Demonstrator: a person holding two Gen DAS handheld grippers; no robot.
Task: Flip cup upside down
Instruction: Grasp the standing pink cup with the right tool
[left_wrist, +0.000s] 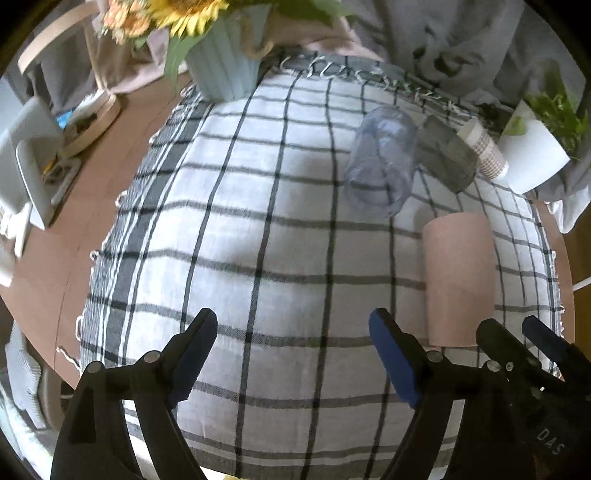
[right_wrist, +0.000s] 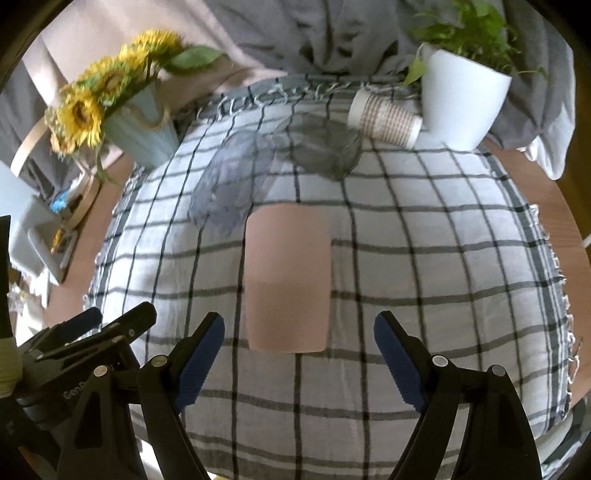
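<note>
A pink cup (right_wrist: 288, 277) stands on the checked cloth (right_wrist: 424, 258), just ahead of my open right gripper (right_wrist: 299, 354); it also shows in the left wrist view (left_wrist: 458, 277), to the right of my open, empty left gripper (left_wrist: 291, 350). The image is too blurred to tell which end of the pink cup is up. A clear bluish plastic cup (left_wrist: 380, 158) and a grey cup (left_wrist: 447, 155) lie on their sides farther back, and a checked paper cup (right_wrist: 386, 118) lies behind them. The right gripper's fingers (left_wrist: 495, 339) show at the lower right of the left view.
A light blue vase of sunflowers (right_wrist: 136, 125) stands at the back left of the cloth. A white pot with a green plant (right_wrist: 461, 96) stands at the back right. A wooden hoop stand and white items (left_wrist: 48, 147) sit on the brown table at left.
</note>
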